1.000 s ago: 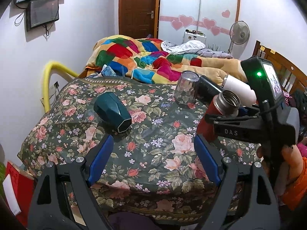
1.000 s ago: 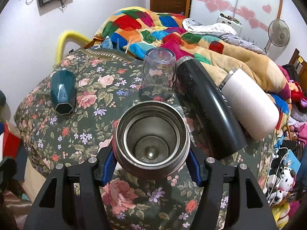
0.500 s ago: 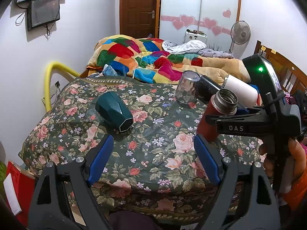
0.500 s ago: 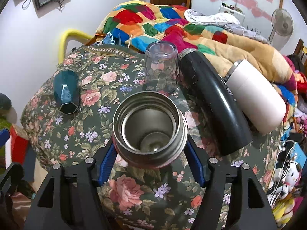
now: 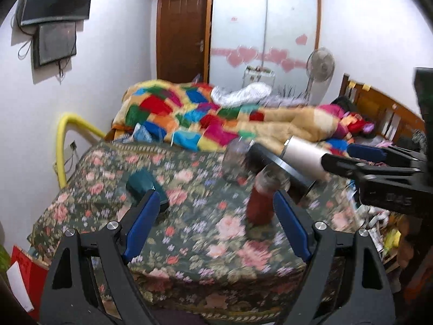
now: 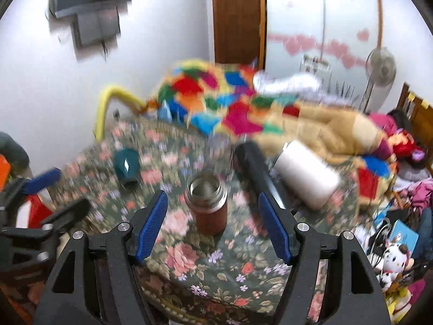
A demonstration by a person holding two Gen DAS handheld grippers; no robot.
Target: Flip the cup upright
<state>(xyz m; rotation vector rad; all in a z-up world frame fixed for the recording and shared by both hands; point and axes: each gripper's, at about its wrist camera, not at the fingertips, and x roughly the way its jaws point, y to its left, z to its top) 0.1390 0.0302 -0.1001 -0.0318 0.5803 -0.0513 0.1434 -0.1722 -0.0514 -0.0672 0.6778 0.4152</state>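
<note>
A red cup with a steel rim (image 6: 207,203) stands upright, mouth up, on the floral cloth (image 6: 216,265); it also shows in the left wrist view (image 5: 261,197). My right gripper (image 6: 212,223) is open and empty, drawn back from the cup, fingers apart on either side of it. My left gripper (image 5: 213,224) is open and empty above the near part of the cloth. A teal cup (image 5: 146,188) lies on its side at the left. A clear glass (image 5: 236,159) stands mouth down behind. Both views are blurred.
A black flask (image 6: 257,170) and a white flask (image 6: 308,176) lie on their sides at the right. A patchwork quilt (image 5: 189,119) is heaped behind. The right gripper's body (image 5: 379,173) shows at the right of the left wrist view. Clutter lies past the right edge.
My right gripper has let go of the red cup, which now stands on the cloth, and has pulled back with its jaws open. Both cameras have moved back and tilted up.
</note>
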